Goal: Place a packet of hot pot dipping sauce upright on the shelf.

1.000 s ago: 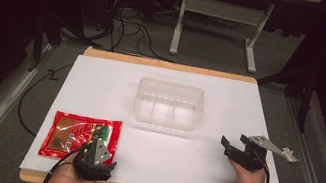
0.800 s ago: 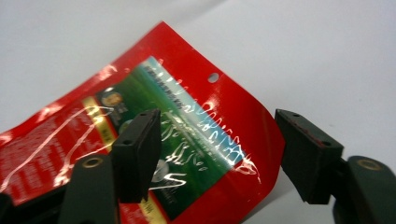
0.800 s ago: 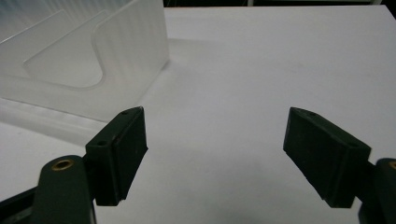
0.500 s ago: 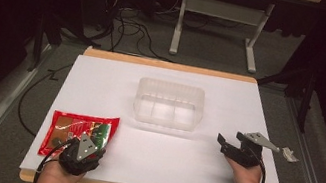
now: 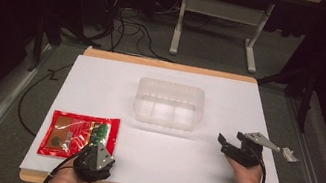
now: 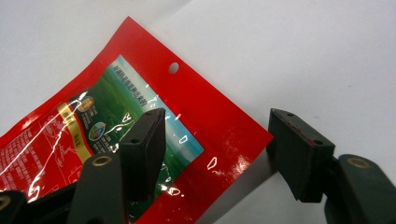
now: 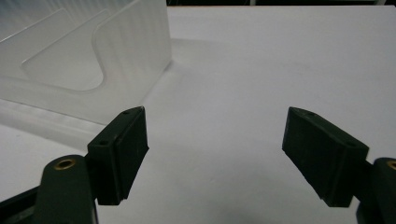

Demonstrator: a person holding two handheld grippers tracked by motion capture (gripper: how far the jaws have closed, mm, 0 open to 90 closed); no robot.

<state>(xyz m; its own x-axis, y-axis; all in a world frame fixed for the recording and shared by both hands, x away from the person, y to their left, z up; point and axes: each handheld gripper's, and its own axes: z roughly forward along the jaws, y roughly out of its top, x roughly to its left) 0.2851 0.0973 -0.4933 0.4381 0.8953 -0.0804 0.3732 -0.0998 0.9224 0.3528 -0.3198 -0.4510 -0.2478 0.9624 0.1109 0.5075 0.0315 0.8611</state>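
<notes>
Under the left hand-held gripper [image 6: 215,144], red packet [image 6: 140,116]: print unreadably small.

Glossy red plastic packet [image 6: 140,140], frosted ribbed plastic container [image 5: 169,104], matt white tabletop [image 5: 191,152]

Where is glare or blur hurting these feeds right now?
Left gripper view: white glare streaks on the glossy red foil packet blot its print. Right gripper view: the clear ribbed plastic container looks hazy. High view: table brightly lit, surroundings dark, overall soft.
</notes>
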